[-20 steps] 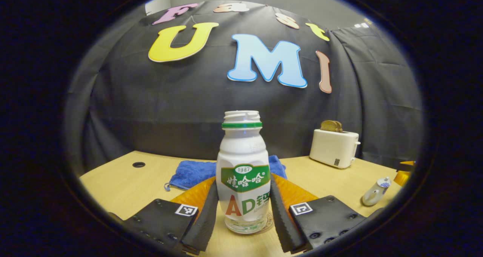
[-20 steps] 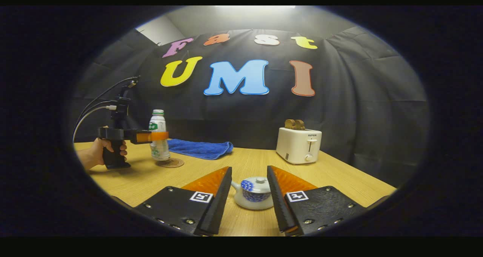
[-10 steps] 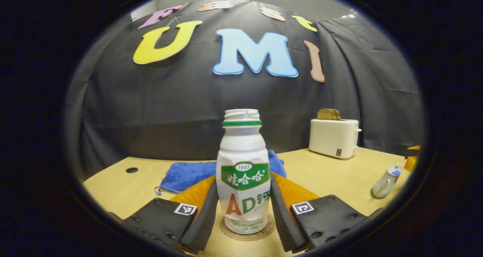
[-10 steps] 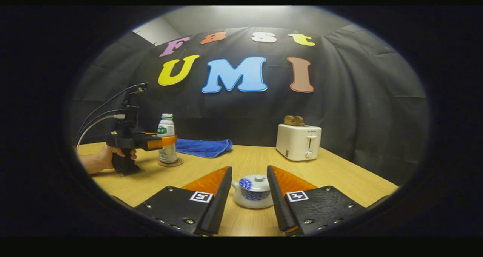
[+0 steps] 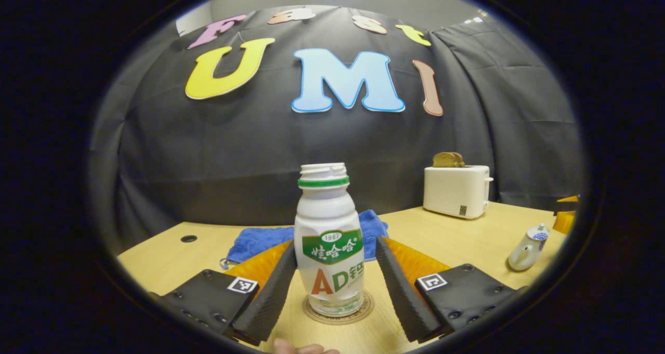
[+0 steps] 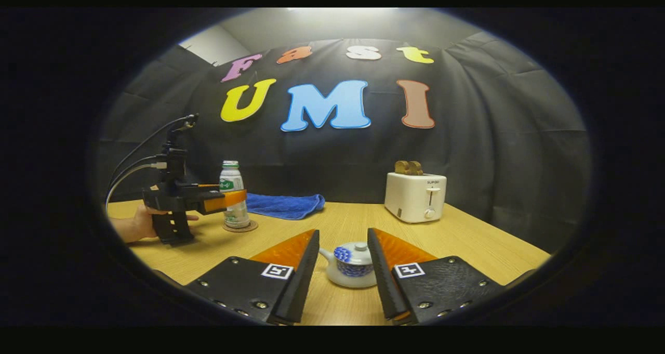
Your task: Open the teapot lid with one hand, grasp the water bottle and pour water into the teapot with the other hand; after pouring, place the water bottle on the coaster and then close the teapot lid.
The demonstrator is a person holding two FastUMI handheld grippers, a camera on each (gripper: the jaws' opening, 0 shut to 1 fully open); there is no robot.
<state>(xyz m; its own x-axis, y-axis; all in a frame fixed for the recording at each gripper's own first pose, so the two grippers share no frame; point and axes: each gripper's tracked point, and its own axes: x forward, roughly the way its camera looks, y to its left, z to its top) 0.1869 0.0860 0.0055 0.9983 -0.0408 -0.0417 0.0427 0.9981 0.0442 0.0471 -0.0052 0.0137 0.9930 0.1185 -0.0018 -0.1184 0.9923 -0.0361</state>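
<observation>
Water bottle (image 5: 328, 239) – printed green-and-white label with lettering and a number. Left tool (image 5: 335, 247) and right tool (image 6: 343, 234) – a square coded marker on each finger (pattern, no text). Toaster (image 5: 456, 190) – small code sticker; front brand mark too small to read.

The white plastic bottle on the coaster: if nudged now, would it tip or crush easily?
The white plastic bottle with a green label is tall and narrow, standing on the round cork coaster, so it would probably tip readily. Its clear base looks nearly empty, so it is likely light. A dent near the label suggests thin walls that give under the left claw.
</observation>
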